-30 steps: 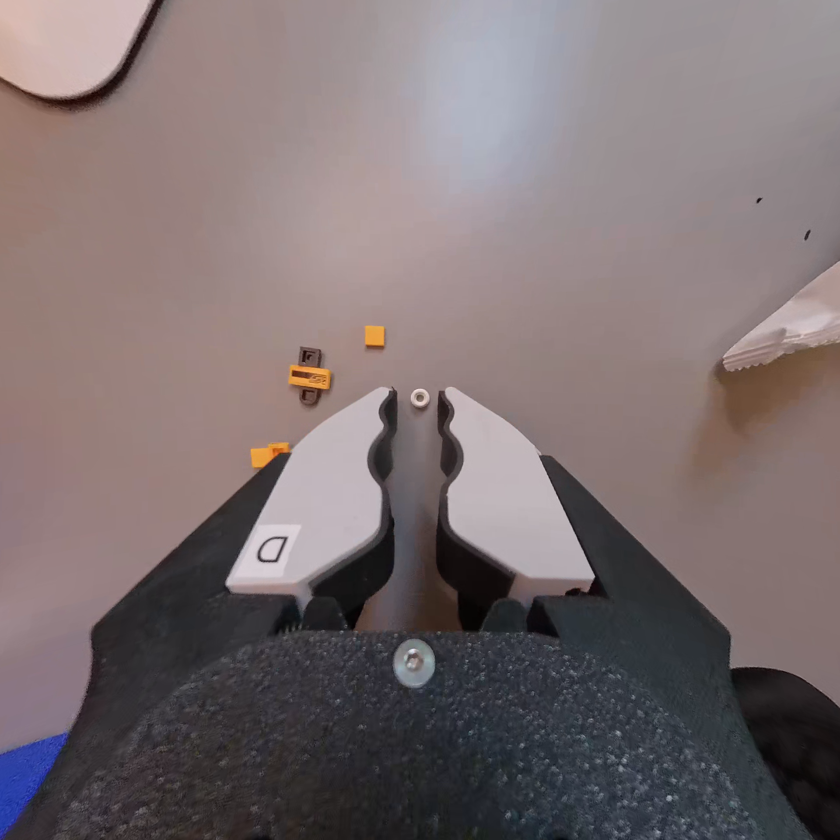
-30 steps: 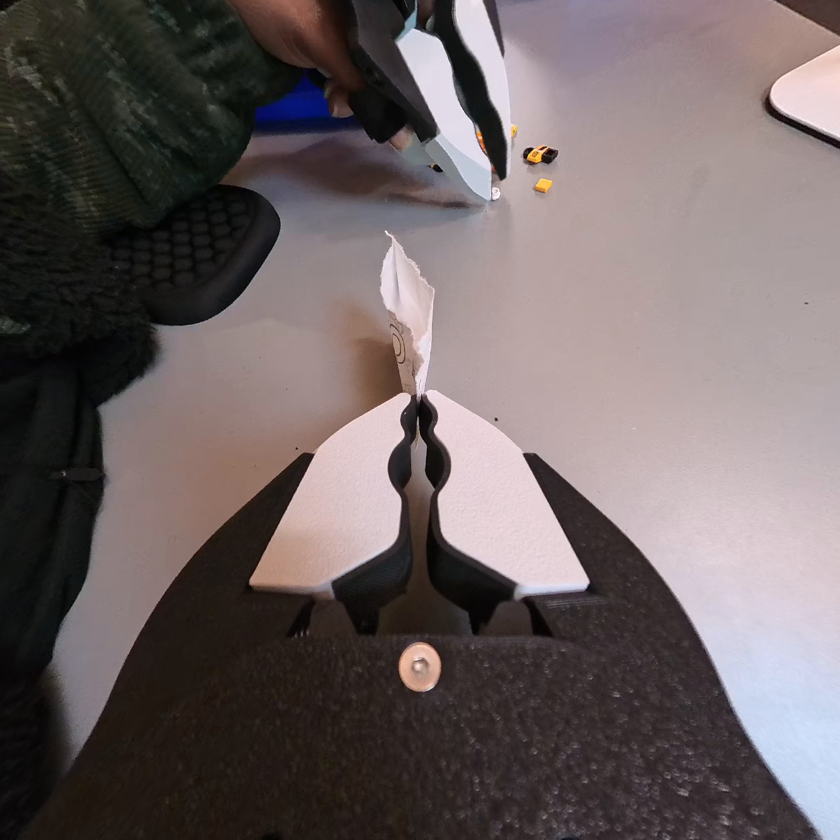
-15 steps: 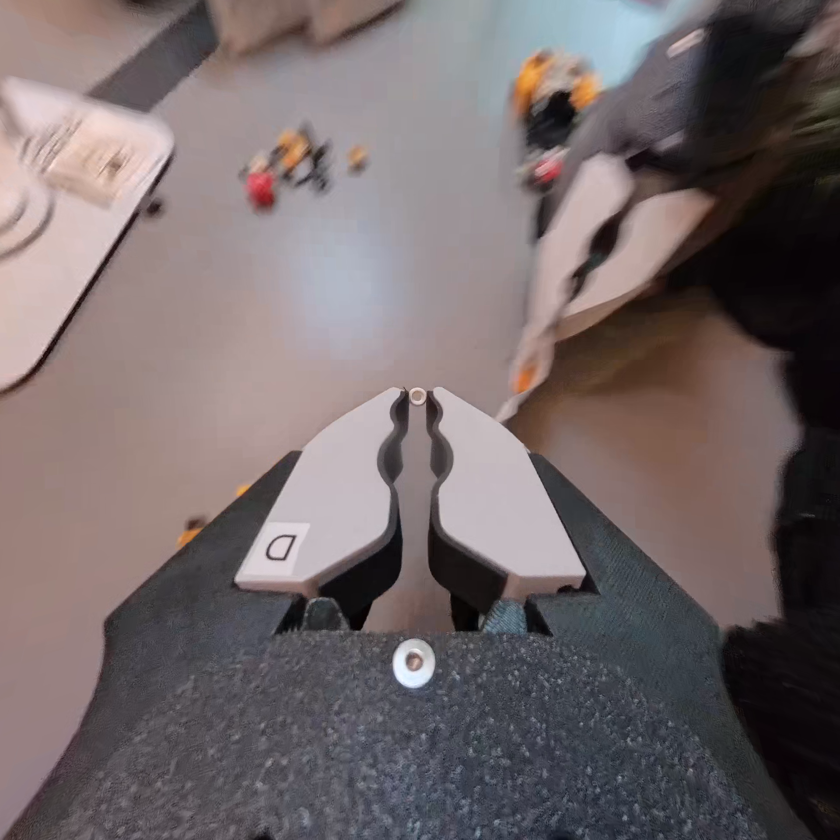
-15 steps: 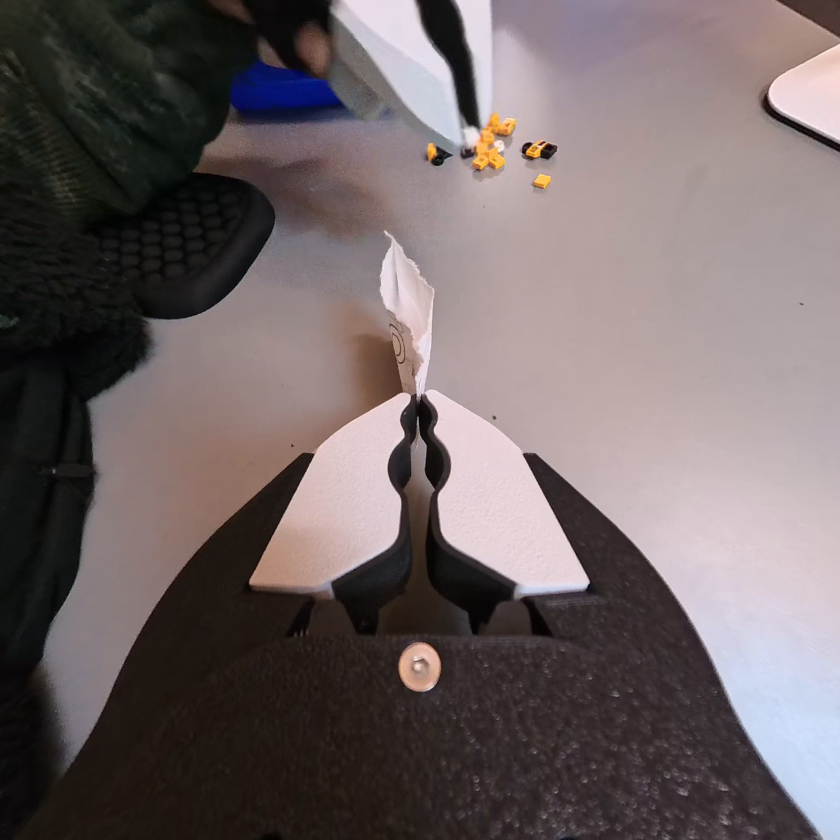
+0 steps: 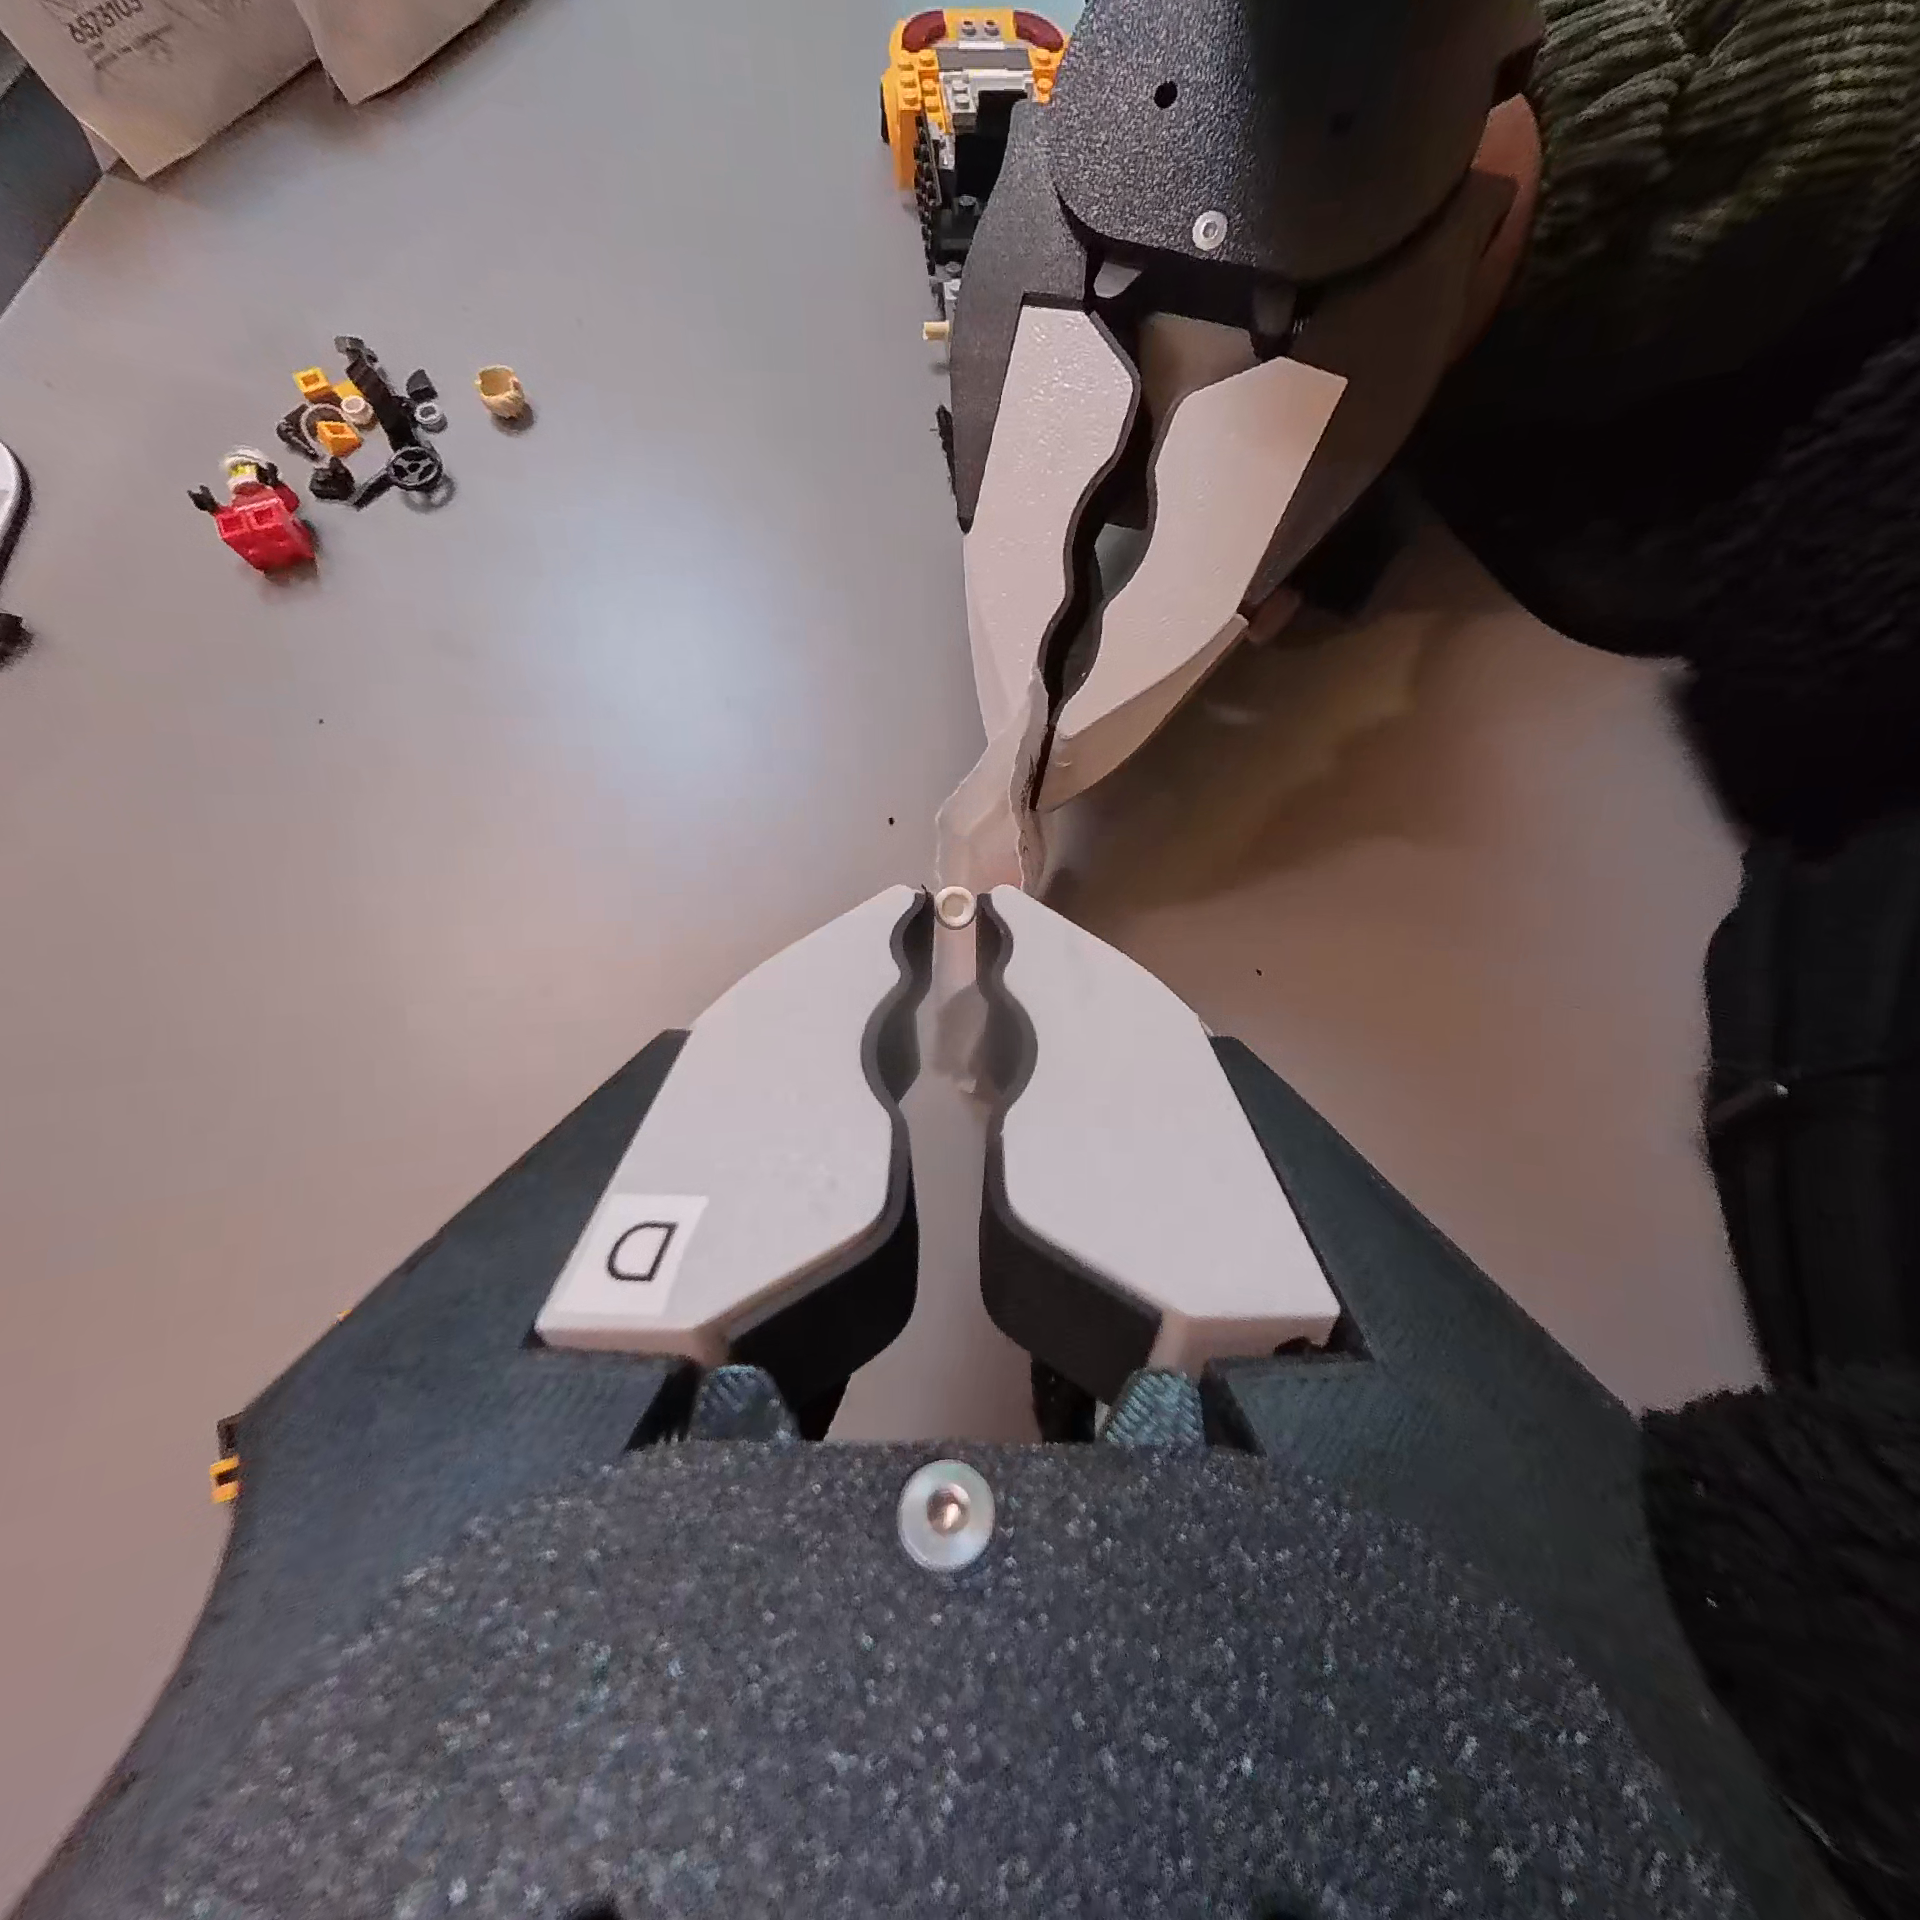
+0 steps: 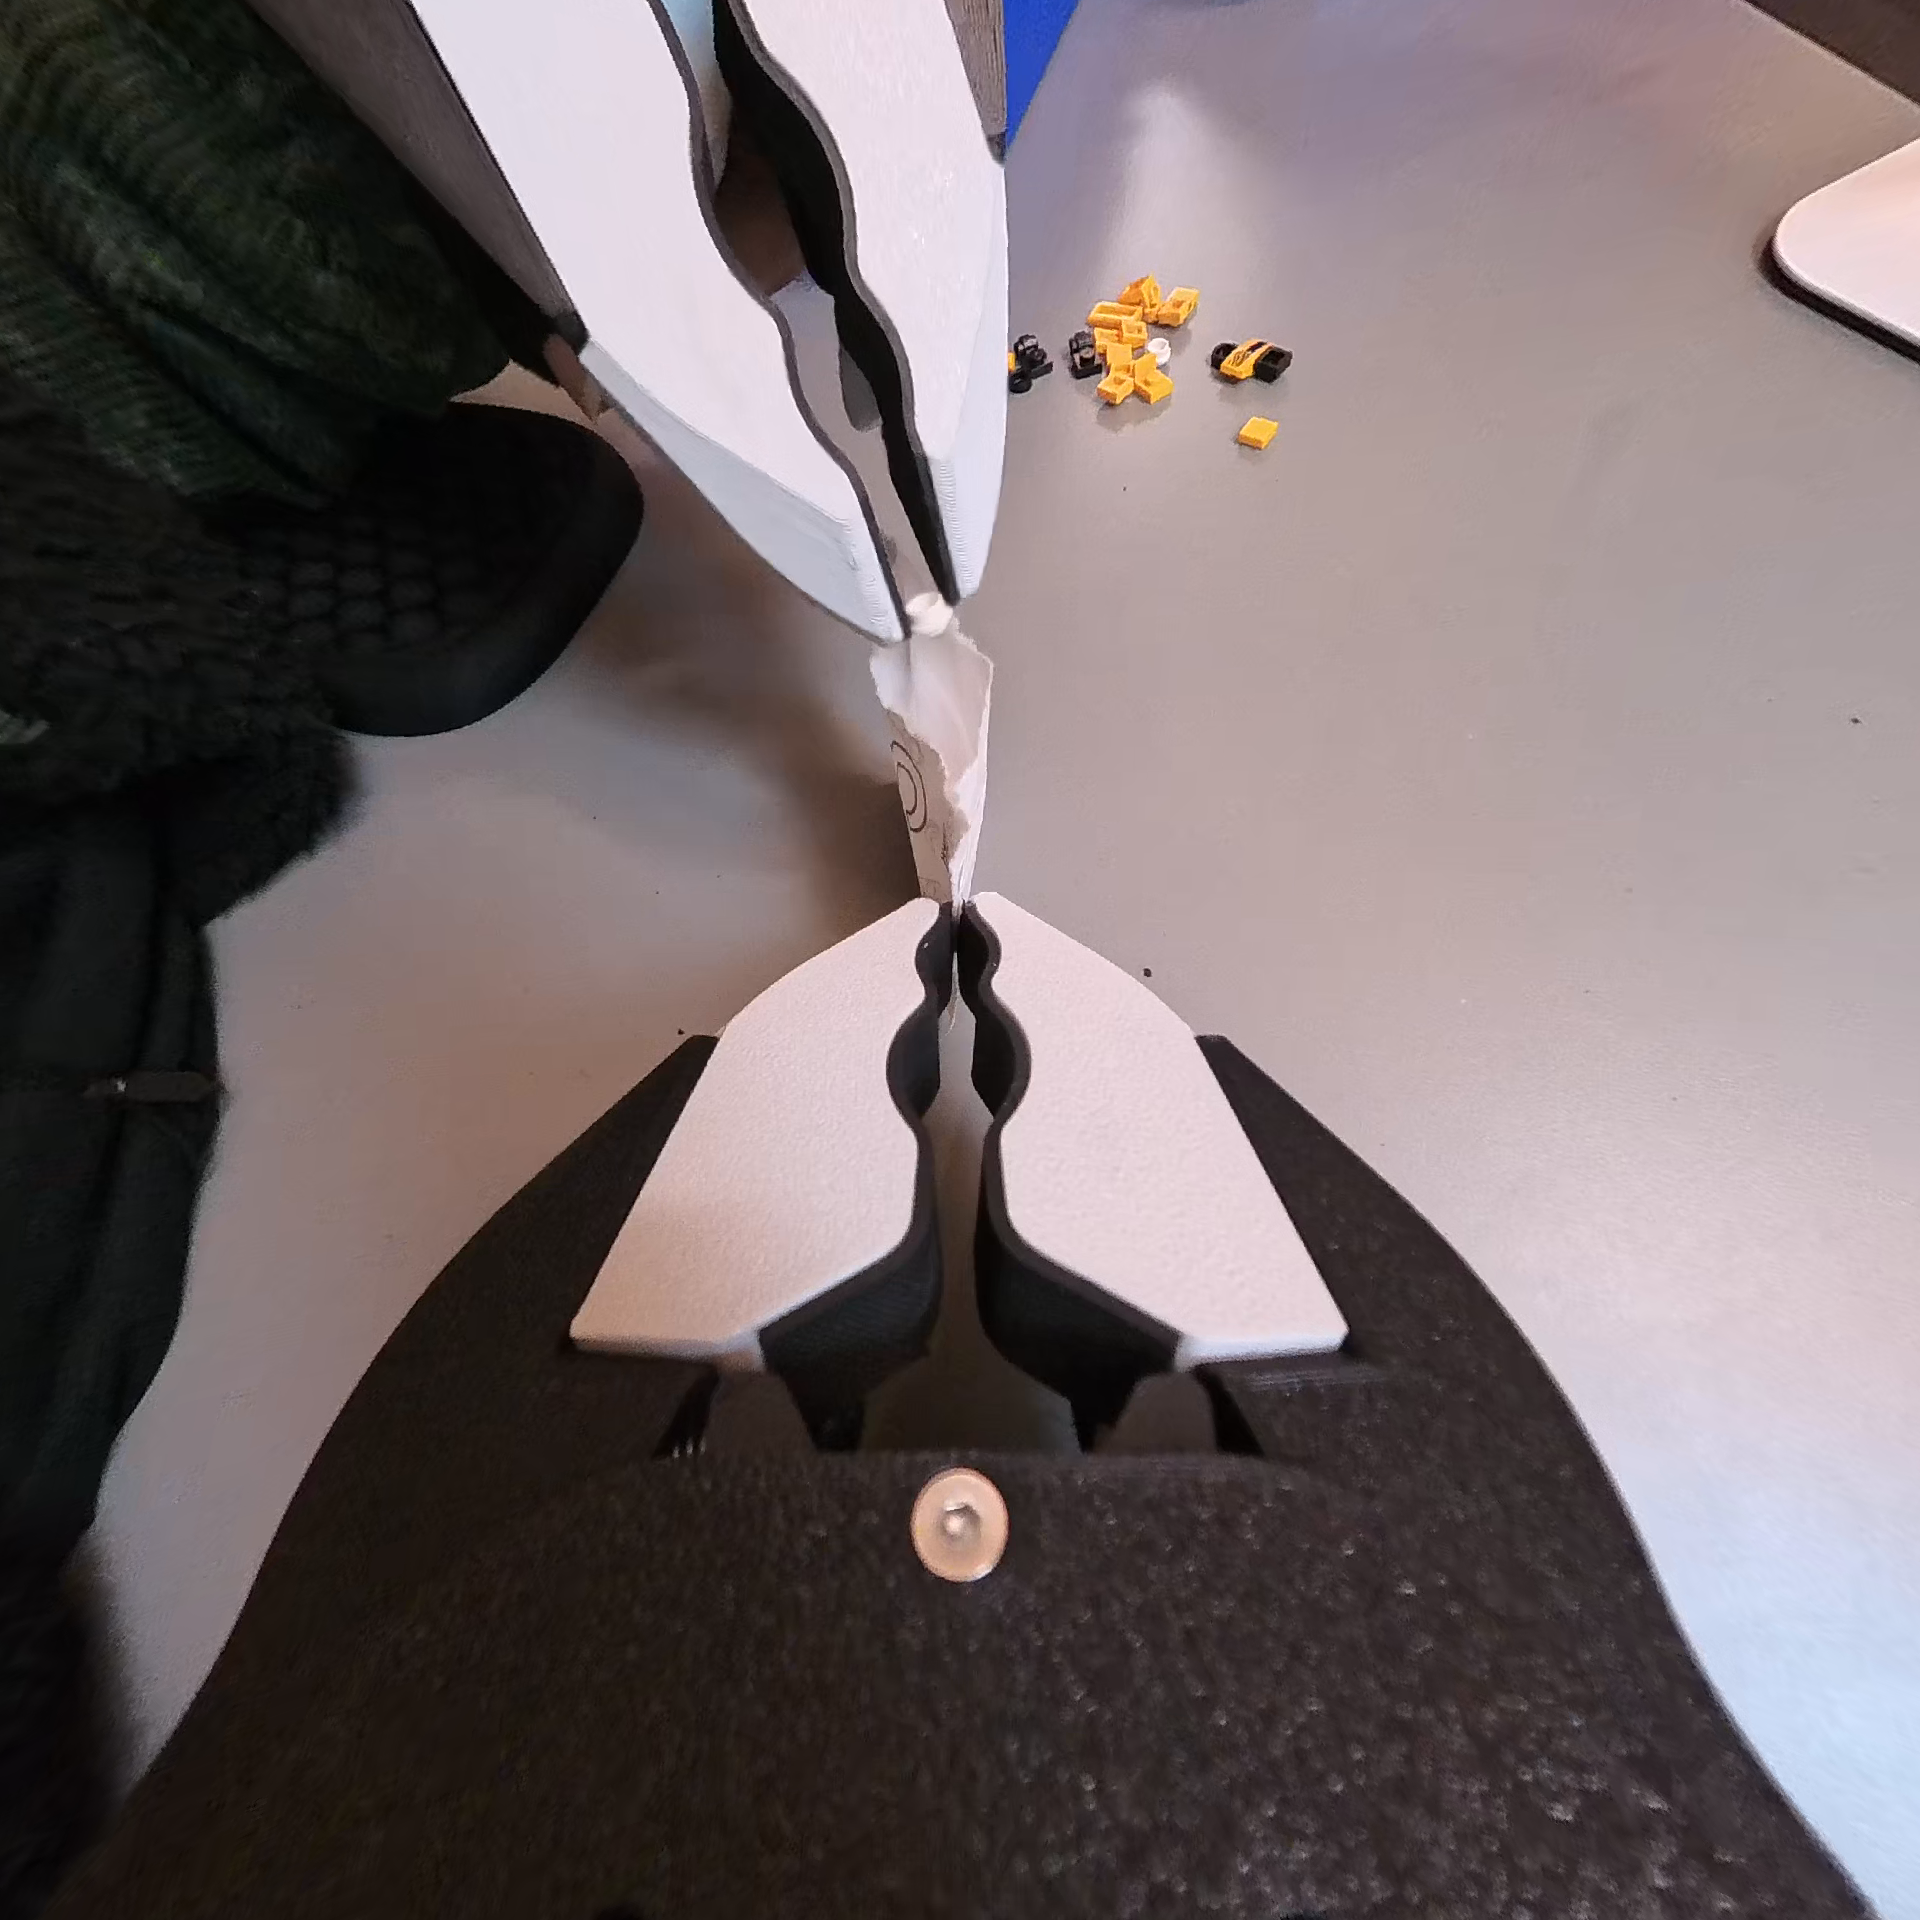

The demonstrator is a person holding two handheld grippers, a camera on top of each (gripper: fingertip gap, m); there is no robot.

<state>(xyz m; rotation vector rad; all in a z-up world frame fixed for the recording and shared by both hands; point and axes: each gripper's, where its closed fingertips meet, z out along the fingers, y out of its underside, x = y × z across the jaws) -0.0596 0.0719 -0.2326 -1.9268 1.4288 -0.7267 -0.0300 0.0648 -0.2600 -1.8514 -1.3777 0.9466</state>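
Observation:
My left gripper (image 5: pixel 954 902) is shut on a small white round stud piece (image 5: pixel 954 906), pinched at its fingertips above the grey table (image 5: pixel 468 831). The piece also shows in the right wrist view (image 6: pixel 928 615), at the tips of the left gripper (image 6: pixel 925 613). My right gripper (image 6: pixel 956 910) is shut on a torn white paper bag (image 6: pixel 940 748), held upright with its ragged open mouth just under the stud piece. In the left wrist view the right gripper (image 5: pixel 1039 769) comes in from the upper right with the bag (image 5: pixel 982 831) hanging towards my left fingertips.
A pile of small yellow and black bricks (image 6: pixel 1138 348) lies behind the grippers. More loose parts and a red minifigure (image 5: pixel 255 514) lie at the left. A yellow brick vehicle (image 5: pixel 966 114), white bags (image 5: pixel 156 73), a white tray (image 6: pixel 1860 249) and a dark sleeve (image 6: pixel 135 312) are nearby. The tips of one gripper are about 5 centimeters away from the tips of the other.
My left gripper closed on the white stud piece on the table, lifted it and swung it over to the mouth of the bag. My right gripper stayed still, holding the bag.

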